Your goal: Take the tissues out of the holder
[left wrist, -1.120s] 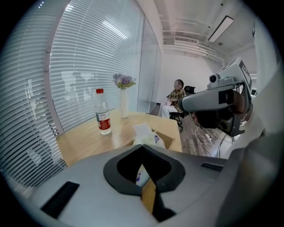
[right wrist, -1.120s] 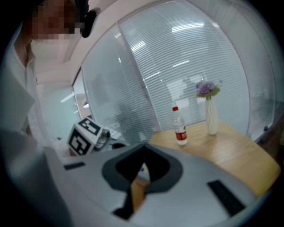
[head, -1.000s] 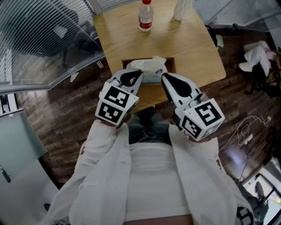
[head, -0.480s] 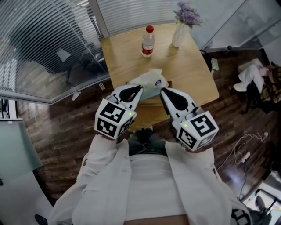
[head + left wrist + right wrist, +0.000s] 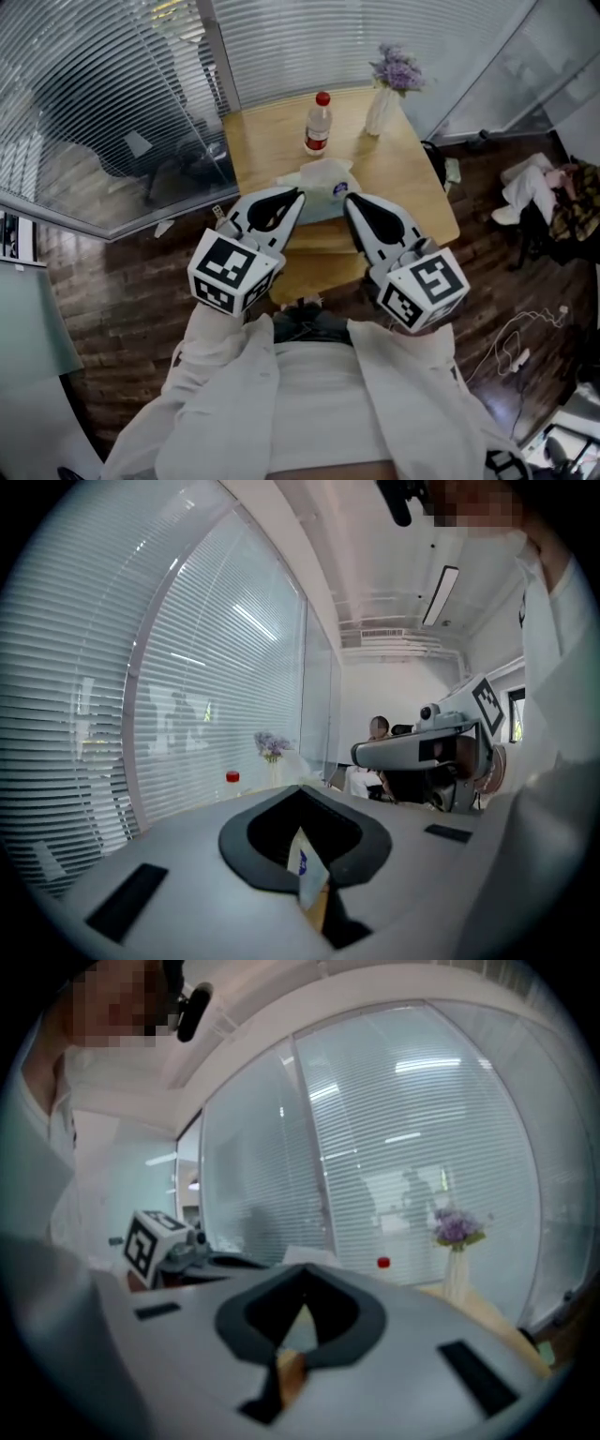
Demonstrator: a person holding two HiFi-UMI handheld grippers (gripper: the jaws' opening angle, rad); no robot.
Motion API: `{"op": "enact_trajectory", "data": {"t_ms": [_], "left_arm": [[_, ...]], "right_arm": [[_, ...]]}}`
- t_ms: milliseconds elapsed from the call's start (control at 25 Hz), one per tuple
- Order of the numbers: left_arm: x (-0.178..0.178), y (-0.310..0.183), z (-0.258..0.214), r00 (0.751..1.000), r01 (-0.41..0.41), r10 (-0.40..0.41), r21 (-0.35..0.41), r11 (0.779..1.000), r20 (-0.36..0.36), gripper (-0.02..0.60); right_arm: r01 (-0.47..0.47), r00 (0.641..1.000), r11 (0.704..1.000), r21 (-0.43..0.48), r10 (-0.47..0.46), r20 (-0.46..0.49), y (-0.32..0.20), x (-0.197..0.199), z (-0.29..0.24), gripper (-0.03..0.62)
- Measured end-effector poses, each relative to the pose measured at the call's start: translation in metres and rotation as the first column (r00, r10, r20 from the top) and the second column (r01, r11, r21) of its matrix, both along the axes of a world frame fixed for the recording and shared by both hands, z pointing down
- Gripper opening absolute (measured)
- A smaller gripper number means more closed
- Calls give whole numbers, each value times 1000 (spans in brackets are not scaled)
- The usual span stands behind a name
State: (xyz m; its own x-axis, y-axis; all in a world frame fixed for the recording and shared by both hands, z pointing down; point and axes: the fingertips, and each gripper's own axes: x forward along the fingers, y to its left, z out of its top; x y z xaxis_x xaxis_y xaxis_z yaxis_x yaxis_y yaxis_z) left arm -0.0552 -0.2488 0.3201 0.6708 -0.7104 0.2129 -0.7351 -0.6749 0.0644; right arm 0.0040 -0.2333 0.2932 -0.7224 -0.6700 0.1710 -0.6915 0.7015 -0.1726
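Note:
A white and pale blue tissue pack (image 5: pixel 324 178) sits in a wooden holder (image 5: pixel 319 234) near the front of the wooden table (image 5: pixel 412 187). The grippers hide most of the holder. My left gripper (image 5: pixel 299 193) hovers over the pack's left side, jaws shut and empty. Over the right side my right gripper (image 5: pixel 348 199) is shut too, holding nothing. In the left gripper view the pack (image 5: pixel 306 866) shows through the slit below the left gripper's (image 5: pixel 302 787) joined tips. A pale sliver of it (image 5: pixel 298 1330) shows likewise under the right gripper's (image 5: pixel 302 1267) tips.
A red-capped bottle (image 5: pixel 318 123) and a white vase of purple flowers (image 5: pixel 386 92) stand at the table's far side. Glass walls with blinds (image 5: pixel 112 84) run behind and to the left. Clothes (image 5: pixel 544 192) and a cable (image 5: pixel 511 342) lie on the dark floor at the right.
The head view has tilted up, so the whole table, bottle and vase now show. Both grippers stayed shut over the tissue pack, keeping their places beside each other.

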Motion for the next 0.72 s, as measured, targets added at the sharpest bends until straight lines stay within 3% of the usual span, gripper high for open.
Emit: {"op": "enact_trajectory", "data": {"t_ms": [360, 720], "left_arm": [[-2, -4, -54, 994, 43, -30, 122, 992, -104, 9], [-11, -9, -63, 983, 86, -63, 130, 988, -172, 9]], "right_arm": [[7, 998, 995, 97, -12, 54, -5, 2, -42, 12], [-32, 998, 988, 154, 24, 53, -10, 11, -56, 12]]}}
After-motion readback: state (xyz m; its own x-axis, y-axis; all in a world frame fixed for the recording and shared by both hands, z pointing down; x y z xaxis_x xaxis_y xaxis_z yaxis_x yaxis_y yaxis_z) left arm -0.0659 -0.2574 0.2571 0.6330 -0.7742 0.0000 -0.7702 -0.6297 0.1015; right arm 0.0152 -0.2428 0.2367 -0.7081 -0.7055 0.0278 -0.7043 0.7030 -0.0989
